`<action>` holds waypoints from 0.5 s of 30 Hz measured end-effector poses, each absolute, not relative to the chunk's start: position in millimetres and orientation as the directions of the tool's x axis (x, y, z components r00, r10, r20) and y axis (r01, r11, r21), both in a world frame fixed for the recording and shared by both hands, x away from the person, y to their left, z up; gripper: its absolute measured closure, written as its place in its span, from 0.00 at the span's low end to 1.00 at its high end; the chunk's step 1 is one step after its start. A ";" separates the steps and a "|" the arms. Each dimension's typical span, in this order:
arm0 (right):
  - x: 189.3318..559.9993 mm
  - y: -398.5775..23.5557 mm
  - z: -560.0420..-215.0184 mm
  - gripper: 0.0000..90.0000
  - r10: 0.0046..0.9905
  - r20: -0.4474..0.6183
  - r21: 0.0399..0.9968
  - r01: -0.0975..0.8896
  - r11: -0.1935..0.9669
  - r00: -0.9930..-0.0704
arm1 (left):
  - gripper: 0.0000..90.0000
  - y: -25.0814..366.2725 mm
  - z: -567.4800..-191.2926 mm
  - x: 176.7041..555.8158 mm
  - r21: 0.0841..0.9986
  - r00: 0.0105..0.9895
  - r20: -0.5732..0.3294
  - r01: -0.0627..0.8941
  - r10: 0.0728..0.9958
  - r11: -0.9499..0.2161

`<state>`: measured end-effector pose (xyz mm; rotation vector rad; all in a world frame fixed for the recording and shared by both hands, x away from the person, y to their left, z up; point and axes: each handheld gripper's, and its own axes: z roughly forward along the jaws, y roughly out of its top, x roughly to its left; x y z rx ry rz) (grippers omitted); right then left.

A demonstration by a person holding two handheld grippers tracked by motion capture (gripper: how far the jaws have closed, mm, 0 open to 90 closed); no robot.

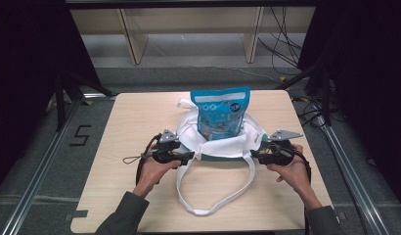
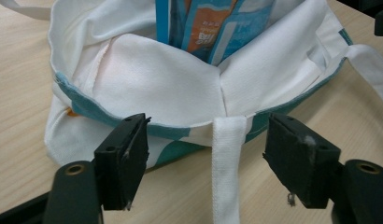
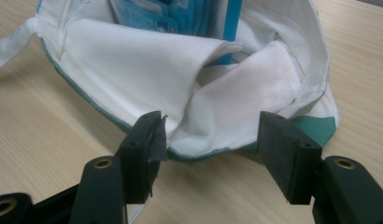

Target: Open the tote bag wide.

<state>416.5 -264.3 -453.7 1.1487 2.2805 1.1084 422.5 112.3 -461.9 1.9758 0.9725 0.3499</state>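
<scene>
A white cloth tote bag with teal trim lies slumped on the wooden table. A blue snack pouch stands upright inside it. My left gripper is at the bag's near left rim, open. In the left gripper view the bag's rim, the pouch and a white strap lie between and beyond the jaws, untouched. My right gripper is at the bag's right rim, open. In the right gripper view its jaws flank the folded rim without pressing it, and the pouch shows behind.
One long strap loops toward the table's near edge between my forearms. Wooden shelf legs and loose cables lie on the floor beyond the table. Metal rails run along both sides.
</scene>
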 end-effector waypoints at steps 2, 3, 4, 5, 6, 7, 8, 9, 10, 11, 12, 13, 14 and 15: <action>413.9 -265.3 -453.4 0.46 0.793 0.033 0.776 0.516 0.363 -0.608 | 0.30 113.2 -459.2 420.0 0.816 0.663 -0.109 0.486 0.741 -0.314; 413.9 -265.3 -453.4 0.46 0.793 0.033 0.776 0.516 0.363 -0.608 | 0.29 113.2 -459.2 420.0 0.816 0.663 -0.109 0.486 0.741 -0.314; 412.1 -266.2 -453.7 0.45 0.791 0.038 0.775 0.518 0.362 -0.611 | 0.28 111.9 -459.5 418.8 0.820 0.656 -0.119 0.487 0.745 -0.299; 412.1 -266.2 -453.7 0.45 0.791 0.038 0.775 0.518 0.362 -0.611 | 0.28 112.8 -459.3 418.0 0.814 0.663 -0.115 0.489 0.740 -0.313; 411.6 -266.5 -454.5 0.45 0.786 0.036 0.776 0.513 0.366 -0.617 | 0.28 112.4 -459.8 416.6 0.816 0.662 -0.111 0.487 0.742 -0.312; 410.2 -267.0 -454.6 0.45 0.790 0.026 0.777 0.509 0.369 -0.612 | 0.28 111.7 -460.9 416.1 0.822 0.664 -0.114 0.481 0.739 -0.306; 407.4 -267.0 -454.5 0.45 0.794 0.036 0.774 0.520 0.362 -0.607 | 0.27 111.3 -462.3 414.0 0.817 0.665 -0.115 0.486 0.738 -0.311; 407.4 -267.0 -454.5 0.45 0.794 0.036 0.774 0.520 0.362 -0.607 | 0.27 111.3 -462.3 414.0 0.817 0.665 -0.115 0.486 0.738 -0.311; 406.3 -268.0 -454.9 0.45 0.789 0.026 0.777 0.509 0.371 -0.614 | 0.27 112.1 -462.4 413.1 0.808 0.670 -0.111 0.491 0.734 -0.326; 406.3 -268.0 -454.9 0.45 0.789 0.026 0.777 0.509 0.371 -0.614 | 0.27 111.7 -463.1 412.1 0.810 0.669 -0.109 0.489 0.736 -0.325; 405.4 -268.1 -454.6 0.44 0.788 0.025 0.775 0.510 0.374 -0.615 | 0.27 111.5 -463.6 411.0 0.810 0.670 -0.108 0.488 0.735 -0.326; 404.7 -268.1 -454.7 0.44 0.784 0.029 0.773 0.512 0.376 -0.620 | 0.27 111.3 -463.7 409.5 0.808 0.672 -0.108 0.489 0.733 -0.329; 403.3 -267.6 -455.7 0.44 0.781 0.017 0.781 0.496 0.380 -0.625 | 0.27 111.0 -464.1 408.1 0.809 0.674 -0.108 0.487 0.731 -0.329; 403.3 -267.6 -455.7 0.44 0.781 0.017 0.781 0.496 0.380 -0.625 | 0.27 110.9 -464.4 406.5 0.808 0.676 -0.101 0.484 0.730 -0.337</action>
